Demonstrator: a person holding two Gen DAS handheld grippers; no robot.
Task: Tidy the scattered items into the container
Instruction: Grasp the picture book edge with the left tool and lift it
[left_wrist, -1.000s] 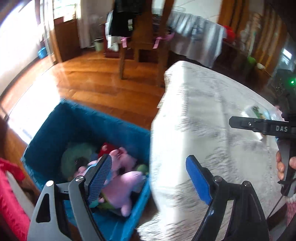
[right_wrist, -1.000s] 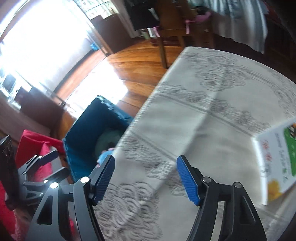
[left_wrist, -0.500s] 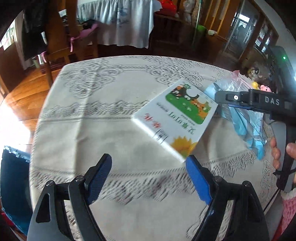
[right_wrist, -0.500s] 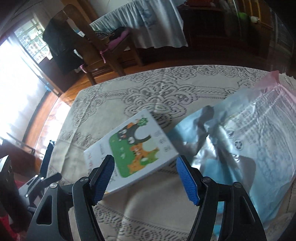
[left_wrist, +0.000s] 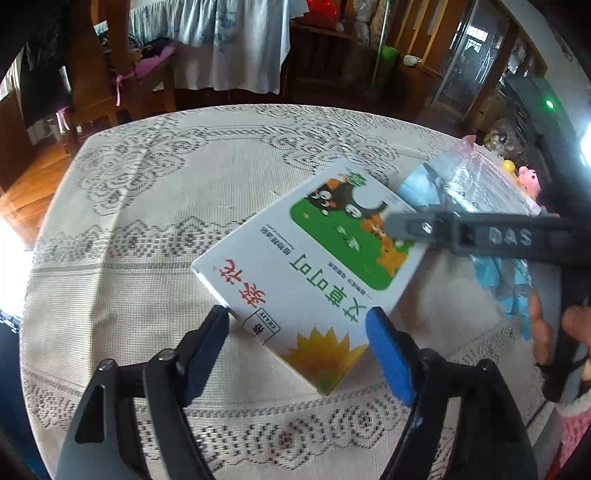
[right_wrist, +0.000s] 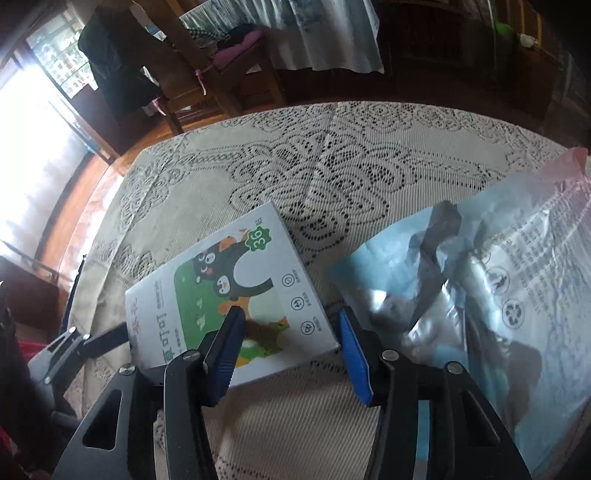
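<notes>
"DAS" on right gripper (left_wrist: 402, 228), "36" on box (right_wrist: 229, 299)

Both grippers — left gripper (left_wrist: 297, 341), right gripper (right_wrist: 290, 341) — now flank the box (left_wrist: 314, 273).

Home dining room: lace tablecloth (left_wrist: 147, 206), wooden chair (right_wrist: 207, 66) at far side, wood floor (left_wrist: 26, 177).

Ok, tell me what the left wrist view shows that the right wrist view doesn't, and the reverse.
Only the left wrist view shows the sunflower end of the white box, the right gripper from the side, and small toys at the table's far edge. Only the right wrist view shows the box's "36" badge and the blue plastic bag nearly whole. Both show the box, bag and lace tablecloth.
</notes>
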